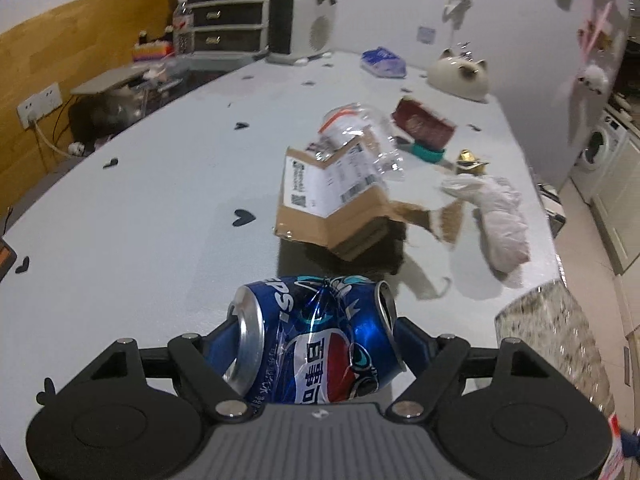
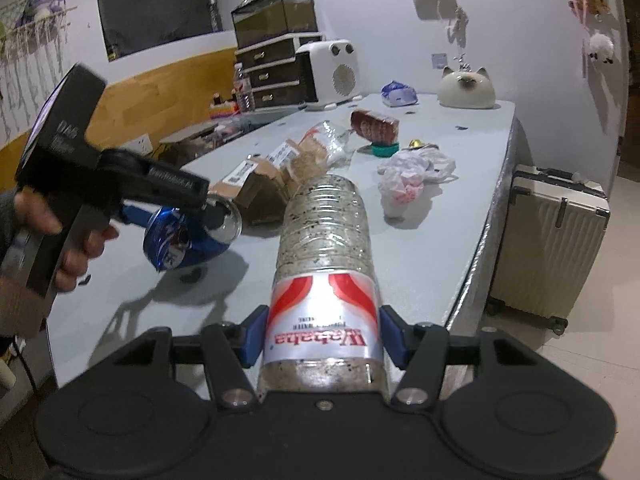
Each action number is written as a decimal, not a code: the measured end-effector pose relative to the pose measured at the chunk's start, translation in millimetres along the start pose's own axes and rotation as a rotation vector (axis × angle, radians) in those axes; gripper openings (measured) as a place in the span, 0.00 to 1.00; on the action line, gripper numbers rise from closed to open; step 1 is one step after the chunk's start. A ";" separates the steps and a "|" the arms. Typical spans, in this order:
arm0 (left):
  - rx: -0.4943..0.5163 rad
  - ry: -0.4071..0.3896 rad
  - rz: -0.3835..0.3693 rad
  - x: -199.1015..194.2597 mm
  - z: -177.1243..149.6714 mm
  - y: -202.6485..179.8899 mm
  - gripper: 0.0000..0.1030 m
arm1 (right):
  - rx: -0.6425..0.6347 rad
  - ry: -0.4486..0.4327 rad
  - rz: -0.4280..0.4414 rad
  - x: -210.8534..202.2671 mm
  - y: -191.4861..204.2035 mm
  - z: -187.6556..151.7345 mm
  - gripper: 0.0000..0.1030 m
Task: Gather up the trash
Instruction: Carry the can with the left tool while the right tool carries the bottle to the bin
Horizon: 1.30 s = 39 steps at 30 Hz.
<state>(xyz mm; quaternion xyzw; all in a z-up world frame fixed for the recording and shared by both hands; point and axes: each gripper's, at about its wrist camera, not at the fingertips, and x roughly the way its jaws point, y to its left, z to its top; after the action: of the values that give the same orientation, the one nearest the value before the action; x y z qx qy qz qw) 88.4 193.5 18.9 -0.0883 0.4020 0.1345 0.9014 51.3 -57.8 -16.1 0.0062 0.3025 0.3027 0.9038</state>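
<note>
My left gripper [image 1: 316,336] is shut on a crushed blue Pepsi can [image 1: 316,340], held sideways above the grey table [image 1: 140,208]; the can also shows in the right wrist view [image 2: 180,240]. My right gripper [image 2: 322,336] is shut on a clear plastic Wahaha bottle [image 2: 324,264] with a red-and-white label, pointing forward over the table. Ahead lie a torn cardboard box [image 1: 328,204], a crumpled clear plastic wrapper [image 1: 360,132], a red packet [image 1: 422,126] and a white plastic bag [image 1: 500,216].
A cat-shaped ornament [image 1: 460,74], a blue tissue pack [image 1: 384,62], a white heater [image 1: 302,24] and a drawer unit [image 1: 228,12] stand at the far end. A cream suitcase [image 2: 548,240] stands on the floor right of the table. A teal lid [image 2: 386,150] lies by the packet.
</note>
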 end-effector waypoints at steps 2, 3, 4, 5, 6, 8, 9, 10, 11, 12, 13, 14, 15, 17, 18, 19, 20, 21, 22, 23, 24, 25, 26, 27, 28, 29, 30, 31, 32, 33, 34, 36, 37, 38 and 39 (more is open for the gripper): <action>0.017 -0.022 -0.006 -7.7 -3.5 -3.0 0.79 | 0.009 -0.015 -0.009 -4.2 -2.0 2.0 0.58; 0.021 -0.030 -0.010 -11.6 -5.0 -3.6 0.79 | 0.013 -0.024 -0.013 -6.7 -3.5 3.1 0.58; 0.024 -0.037 -0.015 -15.6 -6.8 -5.3 0.79 | 0.017 -0.034 -0.019 -9.4 -5.2 4.4 0.58; 0.027 -0.045 -0.021 -19.7 -8.6 -6.8 0.79 | 0.021 -0.045 -0.027 -12.6 -7.1 5.7 0.58; 0.033 -0.053 -0.025 -23.7 -10.1 -8.9 0.79 | 0.024 -0.055 -0.034 -15.9 -8.9 6.9 0.58; 0.045 -0.072 -0.037 -31.7 -12.7 -15.2 0.79 | 0.033 -0.079 -0.050 -23.6 -14.0 9.7 0.58; 0.051 -0.082 -0.045 -35.7 -14.0 -18.9 0.79 | 0.039 -0.090 -0.059 -27.9 -17.1 10.5 0.58; 0.058 -0.091 -0.056 -39.4 -15.2 -22.9 0.79 | 0.044 -0.100 -0.068 -31.5 -20.7 11.8 0.58; 0.065 -0.100 -0.067 -42.7 -16.1 -27.5 0.78 | 0.049 -0.109 -0.076 -35.9 -23.2 11.6 0.58; 0.073 -0.109 -0.077 -45.6 -17.0 -33.1 0.79 | 0.056 -0.117 -0.087 -40.2 -27.1 12.4 0.58; 0.084 -0.122 -0.088 -48.7 -18.1 -40.1 0.79 | 0.063 -0.126 -0.098 -44.7 -31.4 13.0 0.58; 0.093 -0.132 -0.100 -50.9 -19.2 -46.5 0.79 | 0.069 -0.135 -0.110 -49.2 -35.7 13.1 0.58; 0.104 -0.140 -0.115 -52.8 -20.5 -53.1 0.79 | 0.076 -0.143 -0.123 -54.3 -40.7 12.7 0.58; 0.124 -0.150 -0.143 -55.5 -23.9 -68.1 0.79 | 0.092 -0.157 -0.149 -64.2 -50.4 10.7 0.58; 0.135 -0.154 -0.156 -56.4 -25.2 -76.4 0.79 | 0.101 -0.162 -0.163 -69.1 -55.4 9.3 0.58; 0.146 -0.160 -0.170 -57.6 -26.9 -84.8 0.79 | 0.108 -0.167 -0.178 -73.7 -60.1 7.8 0.58; 0.155 -0.166 -0.187 -58.6 -29.0 -93.7 0.79 | 0.114 -0.170 -0.192 -78.2 -64.8 6.0 0.58; 0.163 -0.168 -0.200 -58.5 -31.0 -101.9 0.79 | 0.122 -0.174 -0.208 -82.6 -70.1 4.1 0.58; 0.173 -0.170 -0.216 -58.8 -33.1 -110.5 0.79 | 0.129 -0.176 -0.225 -87.0 -75.5 1.8 0.58; 0.184 -0.172 -0.231 -59.1 -35.4 -119.4 0.79 | 0.136 -0.179 -0.239 -90.8 -80.6 -0.4 0.58; 0.195 -0.173 -0.245 -59.4 -37.7 -127.6 0.79 | 0.145 -0.182 -0.256 -95.6 -86.8 -3.2 0.58; 0.205 -0.174 -0.258 -60.0 -40.6 -134.9 0.79 | 0.152 -0.183 -0.271 -99.2 -92.3 -5.8 0.58; 0.218 -0.176 -0.270 -60.5 -44.2 -143.6 0.79 | 0.159 -0.184 -0.287 -103.1 -97.9 -9.1 0.58; 0.230 -0.179 -0.276 -60.9 -48.3 -151.3 0.79 | 0.169 -0.185 -0.305 -107.3 -104.5 -12.4 0.58; 0.246 -0.185 -0.283 -61.4 -52.4 -160.0 0.79 | 0.176 -0.185 -0.319 -110.6 -109.9 -15.2 0.58; 0.260 -0.191 -0.289 -62.0 -57.0 -168.9 0.79 | 0.184 -0.185 -0.334 -114.2 -115.4 -18.1 0.58; 0.272 -0.195 -0.296 -62.4 -61.3 -177.4 0.79 | 0.193 -0.186 -0.349 -117.8 -121.6 -21.0 0.58; 0.283 -0.197 -0.304 -62.8 -66.1 -185.8 0.79 | 0.202 -0.185 -0.363 -121.4 -128.0 -24.0 0.58; 0.293 -0.197 -0.315 -63.0 -70.9 -194.4 0.79 | 0.209 -0.184 -0.377 -124.6 -133.7 -26.9 0.58; 0.298 -0.196 -0.323 -63.0 -74.4 -201.1 0.79 | 0.216 -0.183 -0.391 -128.2 -139.9 -29.7 0.58; 0.303 -0.195 -0.331 -62.5 -77.8 -208.8 0.79 | 0.225 -0.182 -0.401 -132.3 -146.5 -33.1 0.58; 0.315 -0.197 -0.335 -61.2 -84.6 -223.3 0.79 | 0.246 -0.176 -0.417 -138.3 -159.2 -39.0 0.58; 0.325 -0.197 -0.333 -60.6 -88.9 -231.4 0.79 | 0.254 -0.172 -0.424 -141.2 -164.6 -42.7 0.58; 0.335 -0.195 -0.331 -59.2 -92.8 -239.6 0.79 | 0.263 -0.168 -0.432 -143.3 -170.8 -45.7 0.58; 0.338 -0.192 -0.334 -57.1 -95.8 -247.1 0.79 | 0.271 -0.163 -0.440 -145.3 -176.8 -48.7 0.58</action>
<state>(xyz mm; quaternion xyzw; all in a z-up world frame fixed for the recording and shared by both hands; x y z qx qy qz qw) 62.1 -76.1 10.9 0.0114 0.3112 -0.0776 0.9471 28.5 -290.6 -11.5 0.0856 0.2608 0.0542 0.9601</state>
